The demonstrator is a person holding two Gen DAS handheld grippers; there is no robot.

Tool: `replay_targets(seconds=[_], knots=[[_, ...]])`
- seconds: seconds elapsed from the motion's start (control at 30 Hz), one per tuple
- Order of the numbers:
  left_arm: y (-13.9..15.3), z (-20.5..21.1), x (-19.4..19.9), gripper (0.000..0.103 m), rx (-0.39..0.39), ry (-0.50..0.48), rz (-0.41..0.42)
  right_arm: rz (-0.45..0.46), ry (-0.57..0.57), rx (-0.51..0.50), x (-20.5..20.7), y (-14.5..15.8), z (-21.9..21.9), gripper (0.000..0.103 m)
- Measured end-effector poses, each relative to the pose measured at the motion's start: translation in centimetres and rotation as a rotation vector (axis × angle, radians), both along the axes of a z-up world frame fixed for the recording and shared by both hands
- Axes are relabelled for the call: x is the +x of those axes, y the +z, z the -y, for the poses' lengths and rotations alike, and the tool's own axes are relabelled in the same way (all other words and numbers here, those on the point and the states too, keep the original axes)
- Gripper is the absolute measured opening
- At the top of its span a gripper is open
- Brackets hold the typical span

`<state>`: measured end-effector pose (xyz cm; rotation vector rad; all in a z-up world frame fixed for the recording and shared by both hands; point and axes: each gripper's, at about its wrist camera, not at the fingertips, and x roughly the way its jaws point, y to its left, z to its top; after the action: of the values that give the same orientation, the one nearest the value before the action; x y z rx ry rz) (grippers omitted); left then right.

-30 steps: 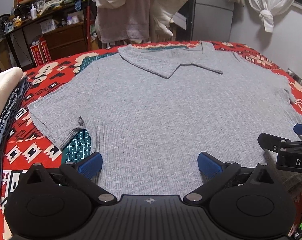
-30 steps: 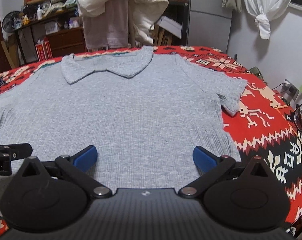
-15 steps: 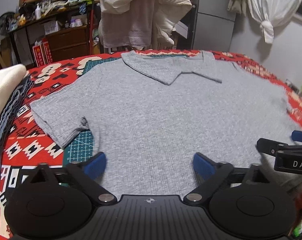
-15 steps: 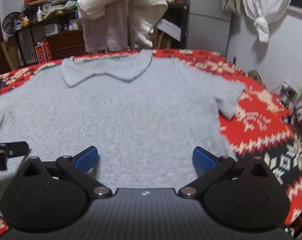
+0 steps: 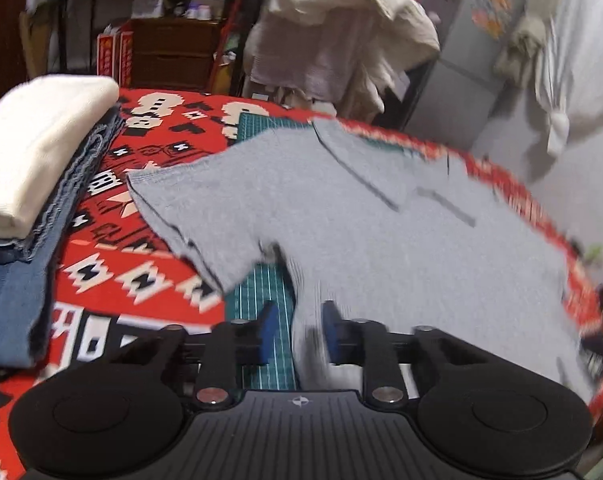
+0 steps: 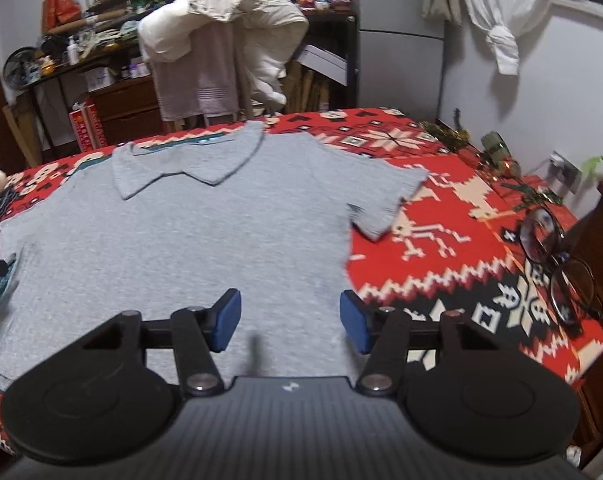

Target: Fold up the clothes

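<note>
Grey polo shirt (image 6: pixel 189 248) lies flat, front up, on the bench's red patterned cloth (image 6: pixel 461 248), collar (image 6: pixel 189 164) at 12 o'clock, hem toward me at 6. Left tool (image 5: pixel 295 334) sits at the shirt's left side seam near the hem: pads narrowed with the fabric edge between them, but the frame is blurred, so I can't tell if it's actually clamped. Green cutting mat (image 5: pixel 261 288) shows just outside that edge. Right tool (image 6: pixel 289 322) hangs over the hem, pads spread wide, nothing gripped; its right pad is about at the shirt's right edge. My read: each tool takes its own side so the body can be folded evenly. Left sleeve (image 5: pixel 189 208) points to 10 o'clock, right sleeve (image 6: pixel 385 200) to 2, both unfolded. Folded stack (image 5: pixel 29 160) at 9 o'clock is likely the done pile. Glasses (image 6: pixel 553 256) at 3 o'clock, well apart.
</note>
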<state>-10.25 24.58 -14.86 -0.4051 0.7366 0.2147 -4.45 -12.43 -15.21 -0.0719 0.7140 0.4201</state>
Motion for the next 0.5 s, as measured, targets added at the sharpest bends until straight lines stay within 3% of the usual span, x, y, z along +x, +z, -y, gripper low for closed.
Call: replay_targets(seconds=[0.27, 0.5], knots=[[-1.2, -0.9, 2.4, 0.006, -0.021, -0.01, -0.042, -0.012, -0.003, 0.026, 0.5, 0.0, 0.1, 0.059], [-0.9, 1.2, 2.7, 0.0, 0.148, -0.095, -0.06, -0.021, -0.005, 0.019, 0.7, -0.2, -0.2, 0.059]])
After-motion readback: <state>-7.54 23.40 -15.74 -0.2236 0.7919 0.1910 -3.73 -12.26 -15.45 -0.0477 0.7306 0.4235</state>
